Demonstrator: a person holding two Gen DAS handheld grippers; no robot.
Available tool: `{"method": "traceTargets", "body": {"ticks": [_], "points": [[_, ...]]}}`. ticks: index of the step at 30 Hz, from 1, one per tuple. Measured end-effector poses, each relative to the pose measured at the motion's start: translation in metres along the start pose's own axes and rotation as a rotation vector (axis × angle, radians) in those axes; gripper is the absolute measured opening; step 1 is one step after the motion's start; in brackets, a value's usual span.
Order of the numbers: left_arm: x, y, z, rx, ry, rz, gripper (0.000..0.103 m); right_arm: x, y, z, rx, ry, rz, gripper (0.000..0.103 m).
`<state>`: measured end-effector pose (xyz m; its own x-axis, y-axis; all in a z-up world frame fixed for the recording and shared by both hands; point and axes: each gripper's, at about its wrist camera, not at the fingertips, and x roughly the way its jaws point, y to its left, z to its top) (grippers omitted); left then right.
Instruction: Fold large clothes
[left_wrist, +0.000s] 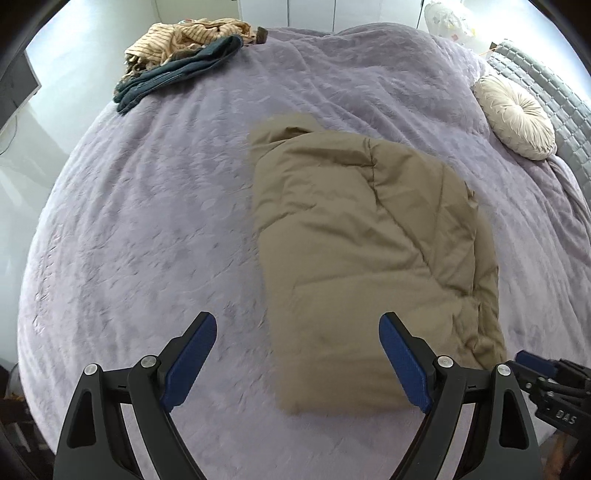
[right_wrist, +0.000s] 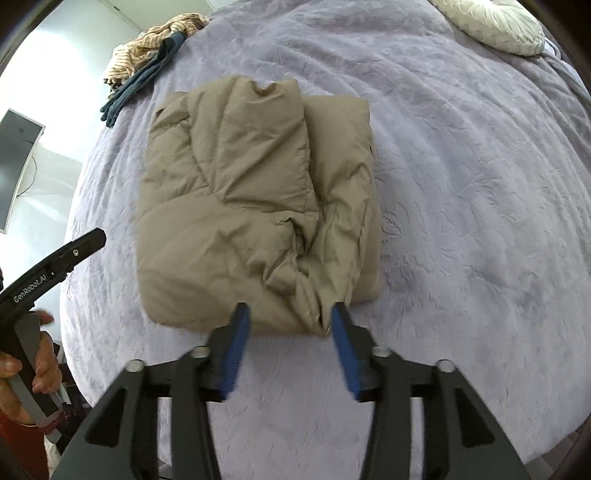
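**Operator:** I had both tools above the near edge of the bed (left_wrist: 147, 221). My left gripper (left_wrist: 297, 328) stood spread wide with nothing between its pads. My right gripper (right_wrist: 288, 317) was parted about halfway and also empty, its blue fingertips (right_wrist: 341, 321) just short of the puffy tan jacket (right_wrist: 255, 199).

**Observer:** And the jacket itself?

**Operator:** It lay folded into a thick rectangular bundle near the middle of the lilac bedspread, the near corner bunched and wrinkled. To finish the step well, I judged I should back off straight, snag no loose cloth, and perhaps press that bunched corner flat so the padding wouldn't spring open.

**Observer:** Count things for me, near to far.

**Operator:** Two grippers, one folded jacket. Further off, one round cream cushion (left_wrist: 515, 118) to the right. At the far left edge, one heap holding a dark teal garment (left_wrist: 177, 75) and a striped tan garment (left_wrist: 184, 35).
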<state>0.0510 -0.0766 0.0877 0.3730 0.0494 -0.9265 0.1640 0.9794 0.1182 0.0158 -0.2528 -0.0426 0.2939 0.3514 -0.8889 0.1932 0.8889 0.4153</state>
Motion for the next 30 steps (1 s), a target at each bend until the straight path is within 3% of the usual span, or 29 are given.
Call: {"method": "traceTargets", "body": {"ticks": [3,6,11,14,16,20,22,30], "points": [[-0.013,0.006,-0.008,-0.018,0.009,-0.013,0.090,-0.015,0.011,-0.005,-0.023,-0.020,-0.007,0.059],[-0.027,0.010,-0.018,-0.015,-0.004,-0.004,0.101,-0.028,0.020,-0.008,-0.033,-0.039,-0.008,0.061],[-0.048,0.015,-0.031,-0.023,-0.014,-0.006,0.101,-0.047,0.037,-0.008,-0.053,-0.069,-0.025,0.063],[-0.059,0.020,-0.037,-0.043,-0.030,-0.003,0.101,-0.060,0.048,-0.009,-0.069,-0.098,-0.046,0.071],[-0.068,0.023,-0.041,-0.054,-0.047,0.030,0.101,-0.068,0.054,-0.010,-0.076,-0.123,-0.069,0.083],[-0.086,0.026,-0.044,-0.064,-0.075,0.052,0.101,-0.086,0.067,-0.009,-0.100,-0.185,-0.143,0.088],[-0.094,0.028,-0.044,-0.071,-0.093,0.051,0.101,-0.095,0.073,-0.008,-0.109,-0.218,-0.168,0.097],[-0.118,0.028,-0.048,-0.102,-0.149,0.056,0.101,-0.122,0.086,-0.008,-0.103,-0.322,-0.233,0.097]]}}
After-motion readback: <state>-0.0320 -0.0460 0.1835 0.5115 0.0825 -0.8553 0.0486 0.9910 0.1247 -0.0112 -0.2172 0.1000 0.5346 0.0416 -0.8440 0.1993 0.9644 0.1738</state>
